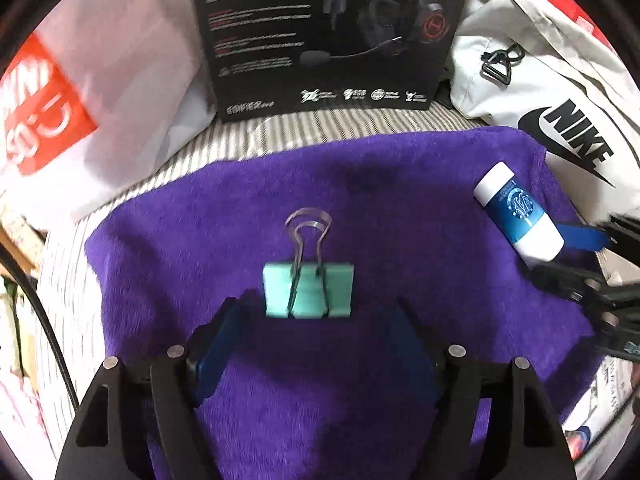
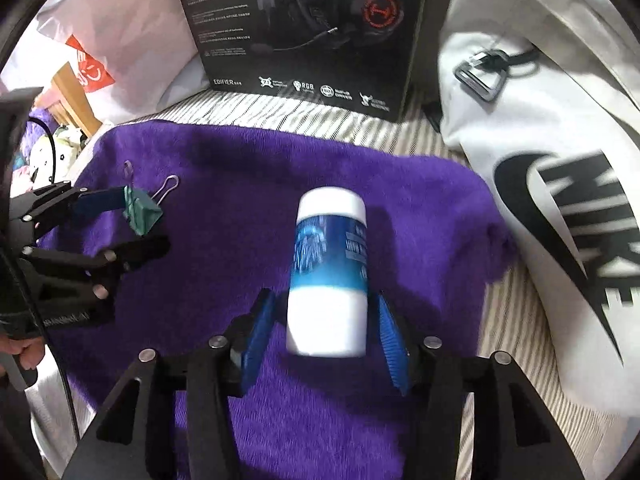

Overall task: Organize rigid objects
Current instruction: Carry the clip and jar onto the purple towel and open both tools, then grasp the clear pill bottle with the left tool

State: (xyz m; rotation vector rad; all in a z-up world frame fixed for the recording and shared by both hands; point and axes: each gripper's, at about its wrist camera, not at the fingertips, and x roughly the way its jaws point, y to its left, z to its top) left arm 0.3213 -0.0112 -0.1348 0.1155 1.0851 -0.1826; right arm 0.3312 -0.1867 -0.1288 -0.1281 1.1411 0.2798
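Both tongs [image 1: 308,320] [image 2: 326,320] open: clip [image 1: 308,290], bottle [image 2: 326,276]

The purple towel [image 1: 360,208] looks soft and fuzzy. The bottle [image 2: 327,276] is smooth plastic. The clip [image 1: 308,290] has shiny wire handles.

NIKE on white bag [image 2: 540,128], EDIFIER on black box [image 2: 304,36]

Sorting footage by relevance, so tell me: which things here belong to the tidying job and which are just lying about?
Job:
teal metal binder clip
white cylindrical bottle with blue label
purple fuzzy towel

Lying about:
black headset box
white Nike bag
white plastic bag with red logo
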